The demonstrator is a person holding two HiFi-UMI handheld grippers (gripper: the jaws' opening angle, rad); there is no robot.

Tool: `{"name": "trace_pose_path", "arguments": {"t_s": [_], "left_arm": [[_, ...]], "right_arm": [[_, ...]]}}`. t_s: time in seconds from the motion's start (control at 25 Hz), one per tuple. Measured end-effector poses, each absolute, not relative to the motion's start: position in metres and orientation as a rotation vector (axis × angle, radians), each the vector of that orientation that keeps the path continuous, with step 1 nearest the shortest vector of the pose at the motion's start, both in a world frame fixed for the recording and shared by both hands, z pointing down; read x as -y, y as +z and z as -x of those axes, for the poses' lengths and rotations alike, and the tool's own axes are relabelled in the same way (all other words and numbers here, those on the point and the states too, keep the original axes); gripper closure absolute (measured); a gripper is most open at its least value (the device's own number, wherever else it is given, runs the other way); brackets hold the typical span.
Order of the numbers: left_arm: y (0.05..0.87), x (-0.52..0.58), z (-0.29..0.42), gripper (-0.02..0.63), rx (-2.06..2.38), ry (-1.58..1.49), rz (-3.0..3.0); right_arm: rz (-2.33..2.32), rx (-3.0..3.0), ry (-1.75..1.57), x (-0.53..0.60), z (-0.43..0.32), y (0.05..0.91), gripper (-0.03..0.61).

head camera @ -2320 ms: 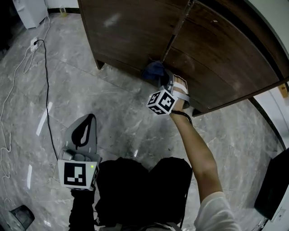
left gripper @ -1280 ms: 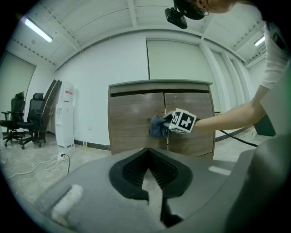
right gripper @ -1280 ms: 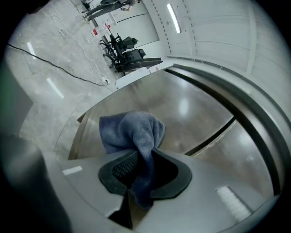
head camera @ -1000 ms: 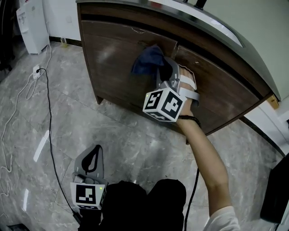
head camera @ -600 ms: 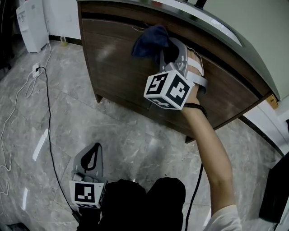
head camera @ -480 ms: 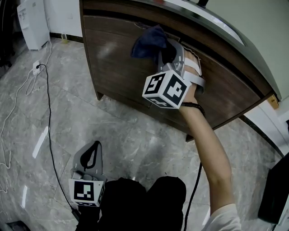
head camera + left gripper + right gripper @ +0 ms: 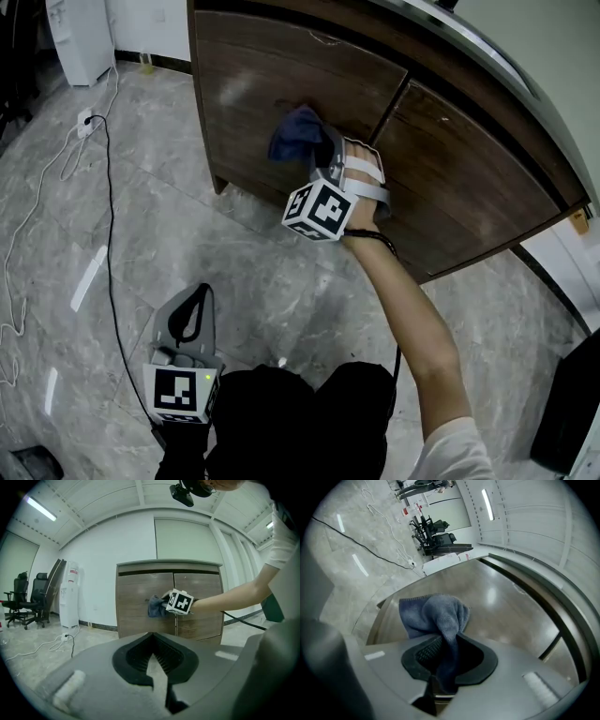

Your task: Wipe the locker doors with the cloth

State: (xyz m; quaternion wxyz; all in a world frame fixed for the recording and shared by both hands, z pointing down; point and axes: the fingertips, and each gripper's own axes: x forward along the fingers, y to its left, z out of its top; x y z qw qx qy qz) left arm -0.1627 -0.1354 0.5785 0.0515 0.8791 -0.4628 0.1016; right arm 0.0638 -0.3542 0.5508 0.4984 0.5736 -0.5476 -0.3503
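The locker point(image 7: 487, 112) stands on the floor point(image 7: 141, 216) with both doors closed. The left door point(image 7: 253, 75) carries pale smears in its upper part. The right door point(image 7: 469, 169) shows fainter marks.

The right gripper point(image 7: 322, 155) is held out level at the left door, about mid-height and just beside the seam between the doors. Its jaws are closed on the cloth point(image 7: 294, 134), pinching a fold deep in the throat. The free bunch of blue cloth stands out ahead of the tips and appears to lie against the wood. Contact cannot be confirmed from the right gripper view.

The left gripper point(image 7: 190, 314) hangs low near the person's body, well apart from the locker. Its jaws are together with nothing between them. It takes no part in the work.

Assessment: wiping of the left door is in hand, with the cloth in the middle zone. The task is judged part-way at most, since the upper smears remain and the right door looks unwiped.

Next move, as judged: carry the cloth in firm strokes across the left door, cover the smeared upper area, then cross the seam to the right door. The grip must hold the fold, and only cloth, not the jaw tips, should meet the wood.
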Motion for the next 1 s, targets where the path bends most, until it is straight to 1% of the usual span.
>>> {"name": "trace_pose_path", "arguments": {"t_s": [0.2,0.76,0.88,1.0], "left_arm": [[0.586,0.137,0.172,0.612,1.408,0.307,-2.656],[0.612,0.145,0.197,0.611,1.445,0.344,-2.582],[0.618,0.146,0.2,0.612,1.446,0.354,-2.568],[0.618,0.147,0.202,0.612,1.45,0.356,-2.559]], "right_arm": [[-1.34,1.326,-0.815,0.357,-0.057,0.606,0.505],[-1.202,1.378,-0.582,0.368,-0.041,0.771,0.505],[-1.166,1.371,-0.539,0.369,-0.041,0.794,0.505],[-1.158,1.39,-0.51,0.37,-0.037,0.795,0.505]]}}
